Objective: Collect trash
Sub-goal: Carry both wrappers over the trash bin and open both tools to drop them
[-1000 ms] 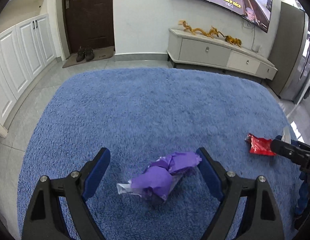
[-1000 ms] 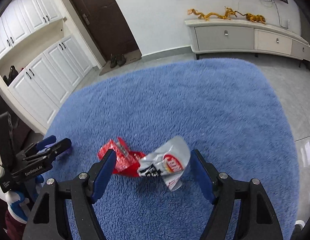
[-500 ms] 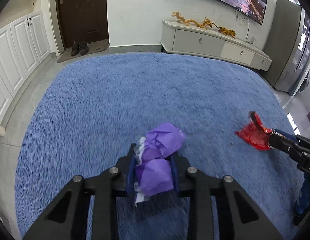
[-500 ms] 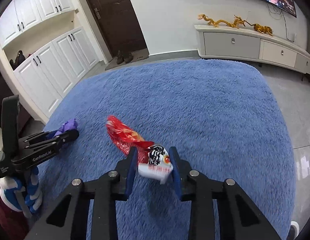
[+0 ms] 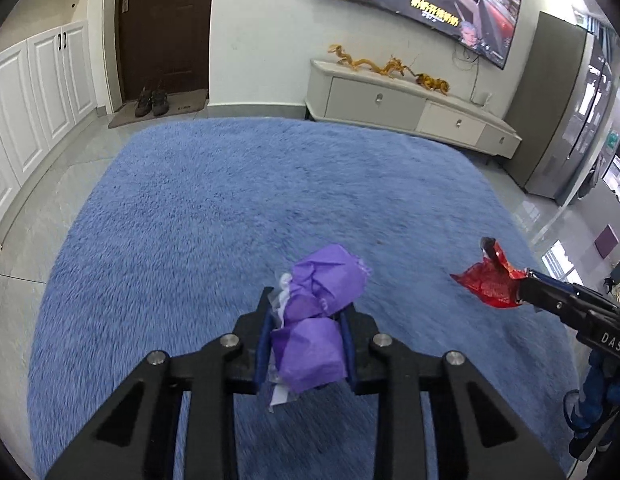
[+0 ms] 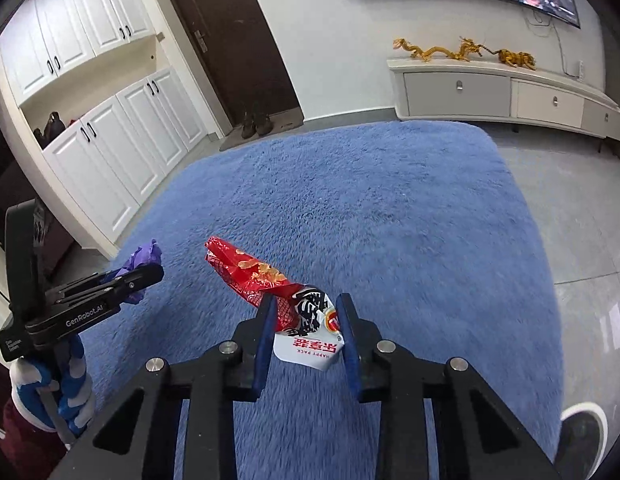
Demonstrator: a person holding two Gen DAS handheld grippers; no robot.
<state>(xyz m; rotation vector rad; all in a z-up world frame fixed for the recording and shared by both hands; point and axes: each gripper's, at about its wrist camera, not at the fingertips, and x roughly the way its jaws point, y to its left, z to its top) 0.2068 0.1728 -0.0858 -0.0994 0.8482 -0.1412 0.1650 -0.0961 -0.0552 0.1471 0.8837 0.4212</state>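
Trash pinched: wrapper; packet

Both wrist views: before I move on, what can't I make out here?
- Bin or bag for the trash: in neither view.
- Purple wrapper: its underside, hidden by the left gripper shut on it.
- Red snack packet: lower print, covered by the right gripper fingers.
- Blue rug: near strip hidden under both gripper bodies, so any leftover trash there is unseen.
- Television text: too small and warped.
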